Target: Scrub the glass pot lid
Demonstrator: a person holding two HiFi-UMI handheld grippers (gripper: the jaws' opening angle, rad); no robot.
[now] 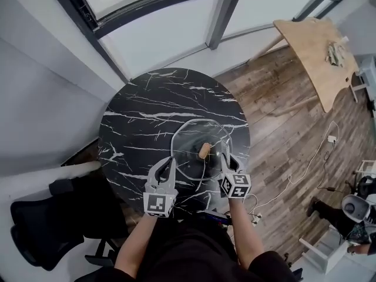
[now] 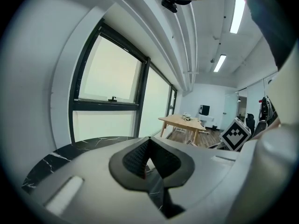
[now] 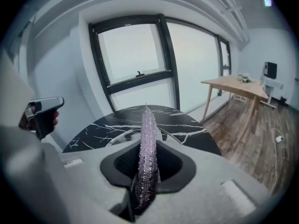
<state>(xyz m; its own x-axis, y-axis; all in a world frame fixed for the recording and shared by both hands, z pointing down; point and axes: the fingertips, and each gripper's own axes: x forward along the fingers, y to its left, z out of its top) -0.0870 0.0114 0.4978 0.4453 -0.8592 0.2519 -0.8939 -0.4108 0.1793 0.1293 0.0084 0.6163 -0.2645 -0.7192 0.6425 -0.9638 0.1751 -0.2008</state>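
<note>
- On the round black marble worktop, toward your side: the glass pot lid lies flat with its knob up.
- Your right gripper: jaws pinch a lilac, sparkly scrub pad, held on edge. The tips sit at the lid's right rim. The head view does not settle whether the pad meets the glass.
- Your left gripper: jaws pressed together with nothing between them. The tips are just beside the lid's left rim; contact cannot be told.
- Step in hand, as I judge it: the approach before scrubbing. The pad is loaded and the lid is not steadied.
- Next move calls for: turn the pad's broad face onto the glass, press, and work around the knob. Brace the rim or knob with your left gripper, since a loose lid on smooth stone will likely slide.
</note>
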